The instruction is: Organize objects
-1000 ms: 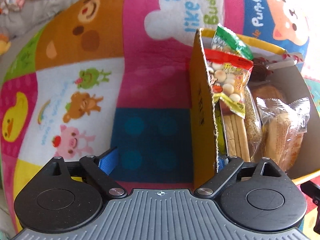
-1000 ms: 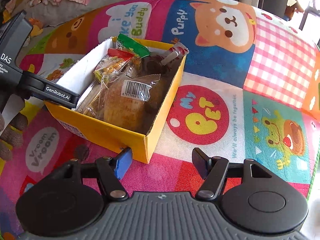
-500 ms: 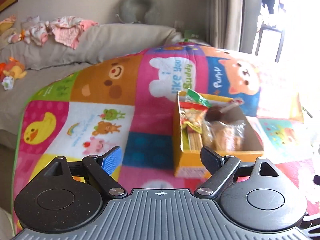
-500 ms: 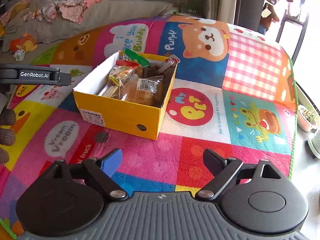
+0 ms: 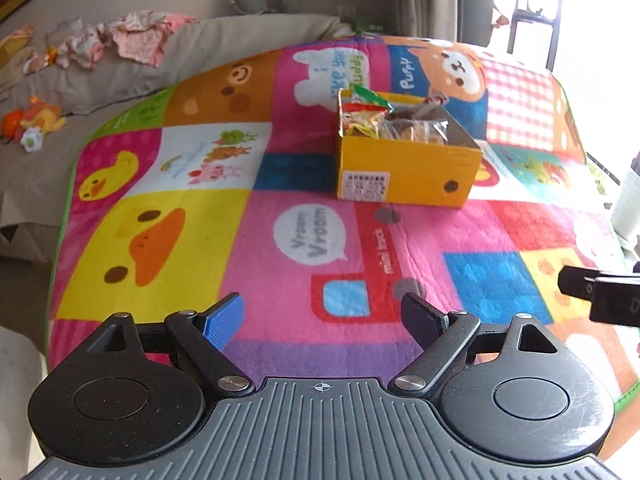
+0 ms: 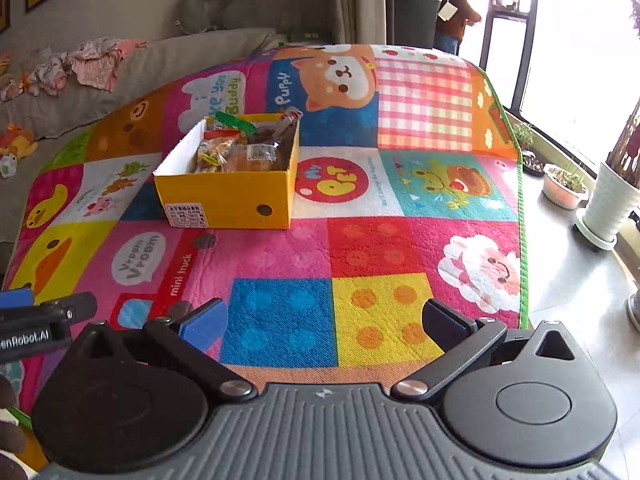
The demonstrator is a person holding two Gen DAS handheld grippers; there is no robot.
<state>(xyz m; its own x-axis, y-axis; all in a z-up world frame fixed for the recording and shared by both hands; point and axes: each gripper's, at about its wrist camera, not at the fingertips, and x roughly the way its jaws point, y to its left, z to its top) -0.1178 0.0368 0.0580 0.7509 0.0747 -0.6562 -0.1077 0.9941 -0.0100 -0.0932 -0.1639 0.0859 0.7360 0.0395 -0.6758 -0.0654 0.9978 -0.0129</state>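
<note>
On a bright patchwork play mat (image 6: 360, 248) printed with cartoon animals and spread over a grey floor, a yellow cardboard box (image 6: 228, 196) sits toward the mat's far left quarter, near the "Vroom Vroom" speech bubble and just left of the red "My Pet" circle. Behind the mat, a long grey cushion (image 5: 224, 52) runs along the wall, strewn with pink and white baby clothes (image 5: 120, 38); an orange soft toy (image 5: 36, 118) lies at its left end. At right, by a sunlit window, a white ribbed plant pot (image 6: 610, 204) stands on the bare floor beside smaller pots.

Packed into the open box are snack packets (image 6: 236, 154): clear-wrapped buns with a barcode label, a red-and-yellow bag of round crackers, and a green wrapper (image 5: 370, 96) poking above the far rim. A white label and a dark round hole mark the box's near end.

Well short of the box, the left gripper (image 5: 322, 320) hangs over the mat with jaws spread apart and nothing between them. The right gripper (image 6: 326, 324) is likewise released, its blue and black pads wide and empty, above the blue and yellow dotted squares.
</note>
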